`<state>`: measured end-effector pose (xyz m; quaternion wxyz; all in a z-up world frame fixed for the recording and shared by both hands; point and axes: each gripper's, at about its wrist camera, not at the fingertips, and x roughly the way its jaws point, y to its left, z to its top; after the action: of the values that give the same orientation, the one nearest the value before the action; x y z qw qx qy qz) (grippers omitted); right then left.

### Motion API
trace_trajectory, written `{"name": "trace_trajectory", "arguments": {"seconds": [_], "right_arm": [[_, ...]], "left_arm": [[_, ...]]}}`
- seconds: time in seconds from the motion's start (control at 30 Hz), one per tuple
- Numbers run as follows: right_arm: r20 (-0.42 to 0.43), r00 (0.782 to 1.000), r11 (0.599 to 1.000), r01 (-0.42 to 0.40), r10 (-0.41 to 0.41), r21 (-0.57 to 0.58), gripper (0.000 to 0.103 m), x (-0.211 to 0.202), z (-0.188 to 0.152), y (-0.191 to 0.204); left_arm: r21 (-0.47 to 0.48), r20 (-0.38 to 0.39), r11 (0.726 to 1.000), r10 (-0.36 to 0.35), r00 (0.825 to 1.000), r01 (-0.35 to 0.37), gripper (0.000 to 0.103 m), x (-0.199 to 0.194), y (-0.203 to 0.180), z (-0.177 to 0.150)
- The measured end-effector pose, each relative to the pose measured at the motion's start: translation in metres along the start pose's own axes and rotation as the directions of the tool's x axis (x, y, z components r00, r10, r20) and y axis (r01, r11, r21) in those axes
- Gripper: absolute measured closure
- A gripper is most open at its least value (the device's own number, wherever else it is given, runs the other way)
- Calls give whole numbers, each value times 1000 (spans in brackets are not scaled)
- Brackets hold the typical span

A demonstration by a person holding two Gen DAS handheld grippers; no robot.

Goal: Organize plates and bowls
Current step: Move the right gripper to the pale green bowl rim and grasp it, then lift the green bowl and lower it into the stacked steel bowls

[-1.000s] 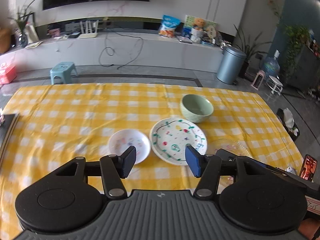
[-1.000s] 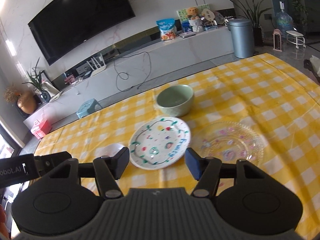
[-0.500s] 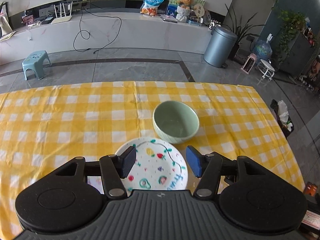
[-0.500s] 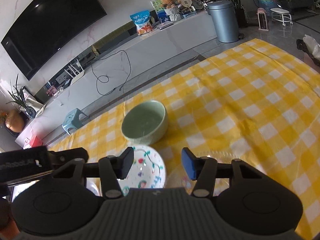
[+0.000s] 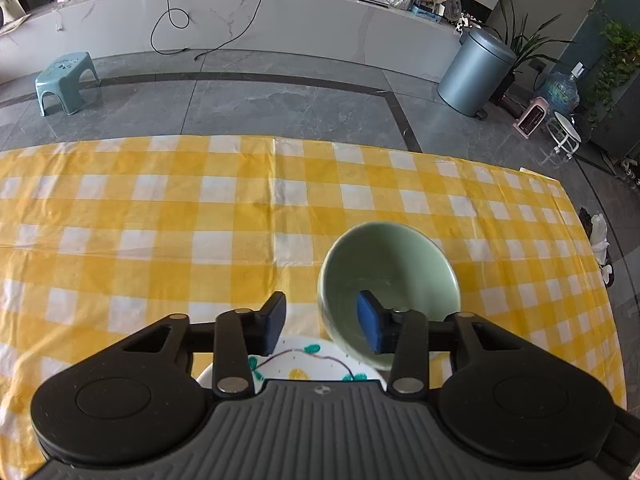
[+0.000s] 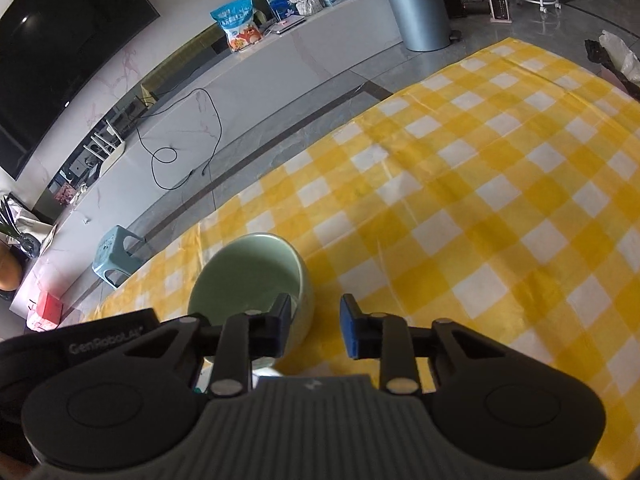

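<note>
Lower centre of both views: a green bowl (image 5: 390,276) on the checked cloth (image 5: 160,216). Left gripper (image 5: 321,322) and right gripper (image 6: 315,328) each straddle a bowl wall, jaws closing but pads not yet touching, apparently to lift it. A plate (image 5: 296,364) lies just below.

The left gripper's body hides most of the painted plate (image 5: 304,364), the right gripper's finger and the left gripper's casing cover the near rim of the green bowl (image 6: 256,276), and the bag's (image 6: 239,24) print is unreadably small.
</note>
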<state>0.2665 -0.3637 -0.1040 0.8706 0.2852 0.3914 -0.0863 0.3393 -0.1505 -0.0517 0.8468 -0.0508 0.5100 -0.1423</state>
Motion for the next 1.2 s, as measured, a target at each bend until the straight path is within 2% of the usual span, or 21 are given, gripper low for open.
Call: {"name": "trace_trajectory", "arguments": {"seconds": [0.23,0.27,0.33,0.53,0.7,0.93,1.2], "right_arm": [[-19,1000,1000,8,-8,-3,85,19,-1,9],[-24,1000,1000,11,-11,0,88,23,-1,9],[-25,1000,1000,9,-9,10,88,26,-2,8],[-26,999,999,28,-27,20,91,24,-3,10],[-1,1000,1000,12,-12,23,93,3,-6,9],[3,1000,999,-31,31,34,93,-48,-27,13],[-5,994,993,-112,112,28,94,-125,-82,32]], "left_arm": [[24,-15,1000,12,1000,-12,84,19,-2,2],[23,-18,1000,7,1000,-6,90,21,-3,2],[25,-21,1000,4,1000,-3,92,22,-4,1],[35,-19,999,17,1000,-16,95,20,-10,3],[37,7,999,6,1000,-6,95,-4,-13,-2],[33,60,999,15,998,-17,95,-63,-11,-29],[39,144,998,51,988,-57,95,-142,-1,-83]]}}
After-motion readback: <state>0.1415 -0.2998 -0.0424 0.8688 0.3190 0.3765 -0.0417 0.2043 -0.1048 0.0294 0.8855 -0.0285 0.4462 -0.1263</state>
